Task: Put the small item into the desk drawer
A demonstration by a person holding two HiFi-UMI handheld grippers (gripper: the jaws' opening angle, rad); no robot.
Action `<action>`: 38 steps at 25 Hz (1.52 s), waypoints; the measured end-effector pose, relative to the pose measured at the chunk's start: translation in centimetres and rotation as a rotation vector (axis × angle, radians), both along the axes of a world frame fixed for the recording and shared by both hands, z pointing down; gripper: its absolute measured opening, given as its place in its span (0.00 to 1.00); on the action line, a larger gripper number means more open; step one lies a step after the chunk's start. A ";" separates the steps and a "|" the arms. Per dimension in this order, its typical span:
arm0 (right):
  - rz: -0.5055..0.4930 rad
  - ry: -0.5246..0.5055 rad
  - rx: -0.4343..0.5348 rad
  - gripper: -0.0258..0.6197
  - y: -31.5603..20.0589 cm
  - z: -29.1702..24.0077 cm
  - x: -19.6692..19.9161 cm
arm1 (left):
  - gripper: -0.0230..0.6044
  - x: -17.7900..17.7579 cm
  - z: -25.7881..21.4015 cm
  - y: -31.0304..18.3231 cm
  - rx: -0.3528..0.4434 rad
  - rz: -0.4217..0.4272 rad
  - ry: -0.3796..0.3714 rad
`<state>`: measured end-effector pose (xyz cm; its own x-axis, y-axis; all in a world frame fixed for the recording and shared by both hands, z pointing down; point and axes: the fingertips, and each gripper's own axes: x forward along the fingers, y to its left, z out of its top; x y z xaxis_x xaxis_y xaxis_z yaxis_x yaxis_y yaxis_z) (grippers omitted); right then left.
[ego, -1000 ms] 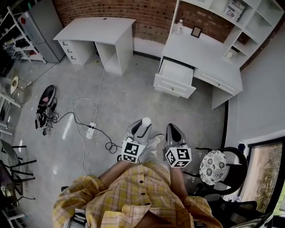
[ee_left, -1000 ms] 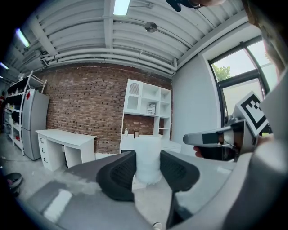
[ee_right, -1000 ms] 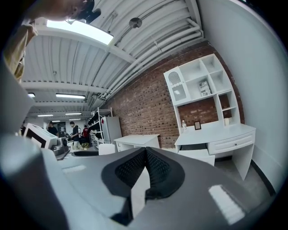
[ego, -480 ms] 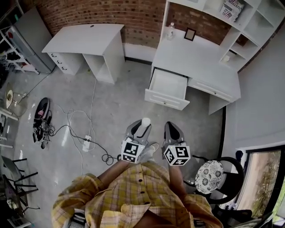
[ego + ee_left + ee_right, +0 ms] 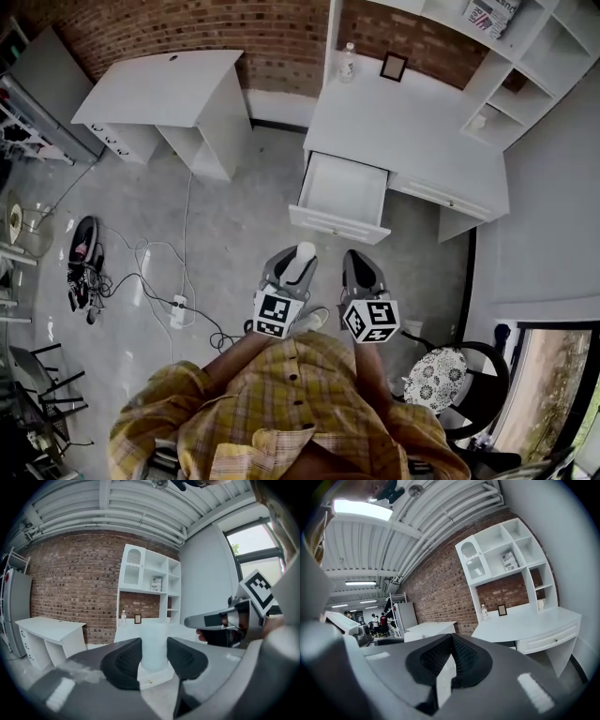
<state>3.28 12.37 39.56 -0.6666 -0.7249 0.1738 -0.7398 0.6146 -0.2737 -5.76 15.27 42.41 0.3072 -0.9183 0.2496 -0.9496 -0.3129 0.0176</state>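
step: carrying to open drawer point(image 5: 343, 187) | left gripper point(image 5: 153, 660) is clamping a pale cylinder point(image 5: 153, 641), maybe a bottle | right gripper point(image 5: 450, 663) is hanging closed, empty | next: reaching over drawer, releasing

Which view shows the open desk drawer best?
The head view: the open drawer shows whole from above. The left gripper view shows only its front below the held white item; the right gripper view shows nothing clear of it.
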 end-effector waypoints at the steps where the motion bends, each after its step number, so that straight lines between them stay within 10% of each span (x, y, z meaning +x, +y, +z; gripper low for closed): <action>1: 0.002 0.000 -0.004 0.03 -0.9 0.3 0.2 | 0.31 0.2 0.2 -1.0 -0.003 0.003 -0.003; 38: 0.132 0.031 -0.128 0.03 -20.6 5.6 0.8 | 0.31 1.0 5.2 -21.9 -0.135 0.123 0.004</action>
